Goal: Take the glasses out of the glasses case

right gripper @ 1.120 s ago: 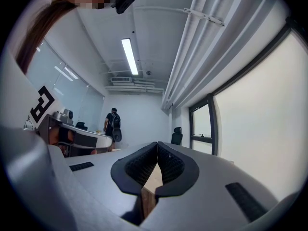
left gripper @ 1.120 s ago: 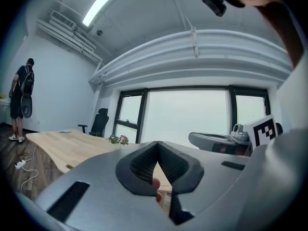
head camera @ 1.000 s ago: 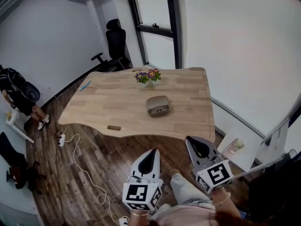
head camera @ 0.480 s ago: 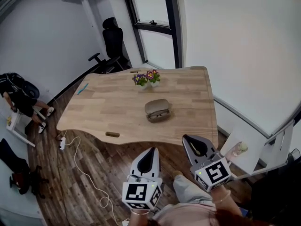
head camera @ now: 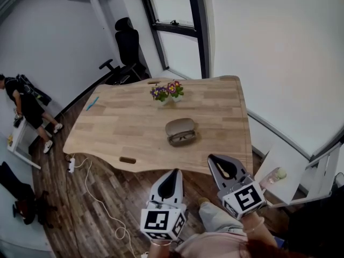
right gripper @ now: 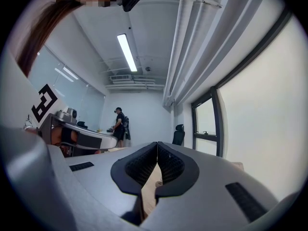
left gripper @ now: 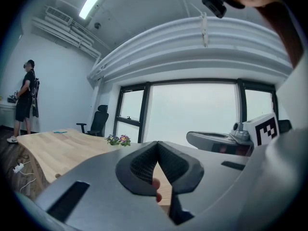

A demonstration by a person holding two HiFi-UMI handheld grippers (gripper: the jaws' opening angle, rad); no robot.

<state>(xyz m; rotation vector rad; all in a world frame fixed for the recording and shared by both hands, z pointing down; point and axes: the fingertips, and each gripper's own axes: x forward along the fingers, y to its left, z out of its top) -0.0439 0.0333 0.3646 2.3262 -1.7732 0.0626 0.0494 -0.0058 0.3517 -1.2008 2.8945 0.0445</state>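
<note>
Shifted since the earlier frames: the light wooden table (head camera: pixel 215 106) and everything on it are seen lower and nearer in the head view, so an approach toward the table edge is judged to be under way. Left claw (head camera: pixel 172 179) and right claw (head camera: pixel 222 166) are held at much the same place in the frame as before. A standing person in dark clothes (head camera: pixel 24 104) at the far left of the room has also changed place and posture; this has no bearing on the task.

Grey-brown oval glasses case (head camera: pixel 180 127): lying near the middle of the table, well apart from both claws, its lid seemingly already swung open. Dark-framed glasses (head camera: pixel 183 138) are made out in the nearer half, still inside the case. Detail is too small for more.

Left claw: pressed together, nothing between the jaws, held over the dark plank floor (head camera: pixel 134 192) short of the table edge. Right claw: likewise pressed together and empty, close to the near edge of the table.

Also noted on the table: a small pot of purple and yellow flowers (head camera: pixel 167 89) beyond the case, and a small brown block (head camera: pixel 127 159) near the front edge at left.

Judgement: no part of the task is done yet. The case is not yet within reach. A claw must be spread before the glasses can be pinched, and the other is likely needed to steady the case.
</note>
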